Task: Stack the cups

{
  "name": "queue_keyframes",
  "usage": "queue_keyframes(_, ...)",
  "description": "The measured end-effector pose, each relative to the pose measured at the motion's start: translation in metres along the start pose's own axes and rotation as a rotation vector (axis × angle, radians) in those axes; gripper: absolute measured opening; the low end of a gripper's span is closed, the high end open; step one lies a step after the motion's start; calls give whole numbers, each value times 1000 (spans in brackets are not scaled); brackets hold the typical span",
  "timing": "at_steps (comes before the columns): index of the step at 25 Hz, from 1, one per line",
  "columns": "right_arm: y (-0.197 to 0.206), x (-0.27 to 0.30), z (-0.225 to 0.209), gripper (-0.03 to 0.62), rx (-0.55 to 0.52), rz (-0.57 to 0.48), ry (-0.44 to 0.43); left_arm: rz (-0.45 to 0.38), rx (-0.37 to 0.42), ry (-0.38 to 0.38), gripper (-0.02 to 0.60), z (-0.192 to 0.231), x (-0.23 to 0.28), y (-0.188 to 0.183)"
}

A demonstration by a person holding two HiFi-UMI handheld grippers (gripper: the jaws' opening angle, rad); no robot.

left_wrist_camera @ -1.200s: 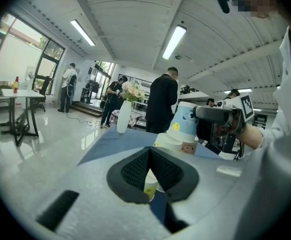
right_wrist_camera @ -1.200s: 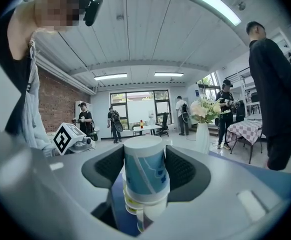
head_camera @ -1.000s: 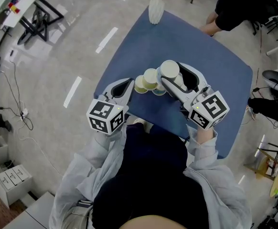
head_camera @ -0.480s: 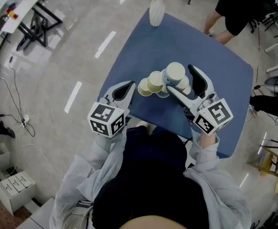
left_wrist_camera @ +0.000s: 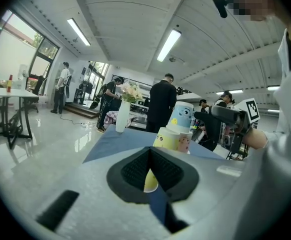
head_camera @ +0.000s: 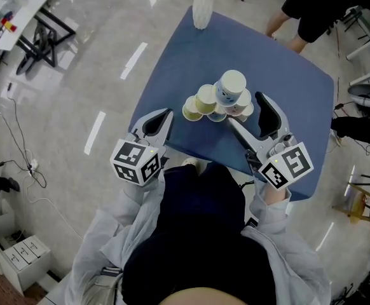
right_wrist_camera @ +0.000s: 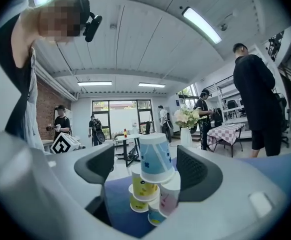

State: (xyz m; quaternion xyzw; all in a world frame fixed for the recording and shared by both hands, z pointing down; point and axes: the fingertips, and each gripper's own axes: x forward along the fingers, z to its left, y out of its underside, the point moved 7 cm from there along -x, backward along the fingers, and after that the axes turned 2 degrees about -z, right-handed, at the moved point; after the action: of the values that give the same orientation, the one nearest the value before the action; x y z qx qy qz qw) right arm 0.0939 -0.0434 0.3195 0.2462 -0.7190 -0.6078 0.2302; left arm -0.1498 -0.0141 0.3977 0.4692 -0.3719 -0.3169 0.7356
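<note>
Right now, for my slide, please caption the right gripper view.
Right gripper, jaws just opened and empty, faces the stacked cups on the blue table.

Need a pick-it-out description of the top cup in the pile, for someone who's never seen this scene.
Find the blue table; on it stands a small pyramid of upturned paper cups. The top cup sits alone on the peak. It is light blue, while the cups right under it are yellow and pinkish white.

The cups [head_camera: 220,100] are yellow, blue and pink with cartoon faces, the table [head_camera: 287,100] plain navy blue.
</note>
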Motion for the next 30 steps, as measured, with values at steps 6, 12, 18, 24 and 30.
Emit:
queue_keyframes(6,9,-29,18,268,-54,26,3,-27,-23,-50,-2,-16,-19,12)
queue_keyframes(12,22,-76,18,99,-8,40,83,-27,-53,-92,-2,-52,-39,26)
queue_keyframes(18,47,-114,12,12,41,82,175,-17,-60,-107,-2,-87,-56,44)
queue_keyframes(24,68,-138,14,11,41,158,210,-11,-62,-123,-2,-112,-68,61)
queue_keyframes(30,78,-147,20,11,15,189,188,-20,-62,-125,-2,-132,-72,74)
